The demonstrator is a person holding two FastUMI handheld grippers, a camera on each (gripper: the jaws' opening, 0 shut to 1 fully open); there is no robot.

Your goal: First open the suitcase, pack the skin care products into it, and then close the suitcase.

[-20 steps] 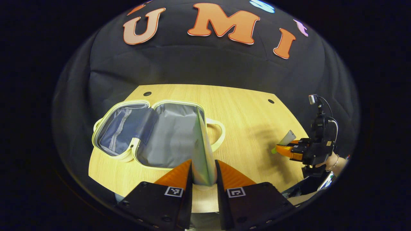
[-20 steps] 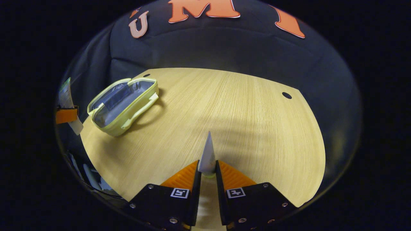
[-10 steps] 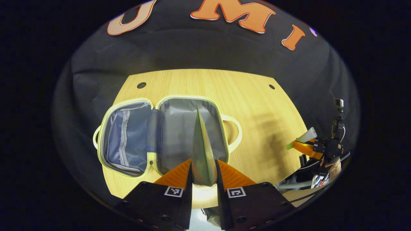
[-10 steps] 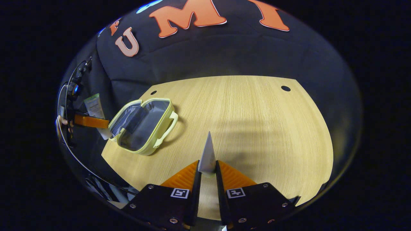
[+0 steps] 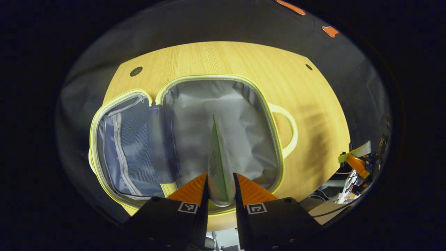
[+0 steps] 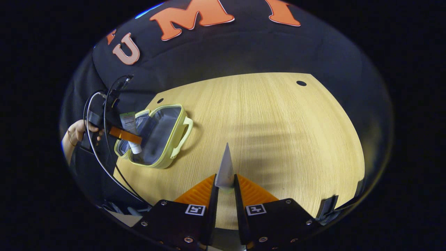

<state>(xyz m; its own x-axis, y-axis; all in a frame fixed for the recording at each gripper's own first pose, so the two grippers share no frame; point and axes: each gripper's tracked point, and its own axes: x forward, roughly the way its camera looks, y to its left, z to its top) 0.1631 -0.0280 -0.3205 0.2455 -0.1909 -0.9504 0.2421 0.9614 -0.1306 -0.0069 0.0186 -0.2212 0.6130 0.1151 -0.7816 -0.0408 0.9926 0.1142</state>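
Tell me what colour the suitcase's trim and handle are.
Pale yellow-green on the suitcase, clearest in the left gripper view.

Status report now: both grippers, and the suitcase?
Left gripper shut on green tube, above open suitcase. Right gripper shut on white tube. Nothing blocking.

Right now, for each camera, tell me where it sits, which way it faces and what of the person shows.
Left gripper view: rides the left gripper, looking down into the open suitcase on the table; its fingers clamp a green tube.
Right gripper view: rides the right gripper, facing across the table toward the booth wall, clamping a white tube; a hand shows far left.
Shared: suitcase, table, both grippers and both tubes.
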